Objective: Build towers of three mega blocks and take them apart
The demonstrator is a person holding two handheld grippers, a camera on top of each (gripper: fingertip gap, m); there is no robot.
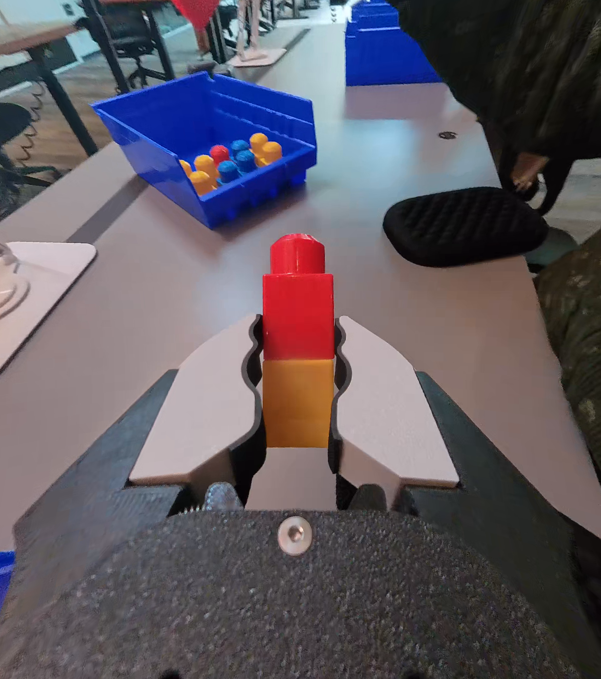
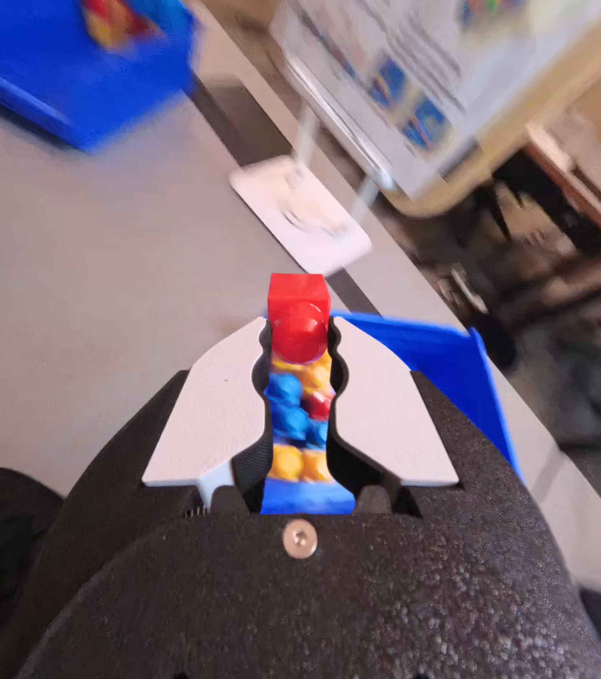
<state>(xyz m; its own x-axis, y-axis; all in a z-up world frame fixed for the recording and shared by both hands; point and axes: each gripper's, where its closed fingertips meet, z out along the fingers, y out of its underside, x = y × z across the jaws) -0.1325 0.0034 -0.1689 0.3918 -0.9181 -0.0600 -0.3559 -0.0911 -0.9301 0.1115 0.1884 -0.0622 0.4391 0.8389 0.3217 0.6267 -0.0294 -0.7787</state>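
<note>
Blocks: left gripper is clamping red-on-orange stack | right gripper is pinching red block | blue bin ahead is holding loose blocks | no legible writing

The right gripper clamps a red plastic single-stud block between its white fingertips, stud facing the camera. Directly beneath the claw sits a blue plastic bin of blurred yellow, blue and red blocks.
</note>
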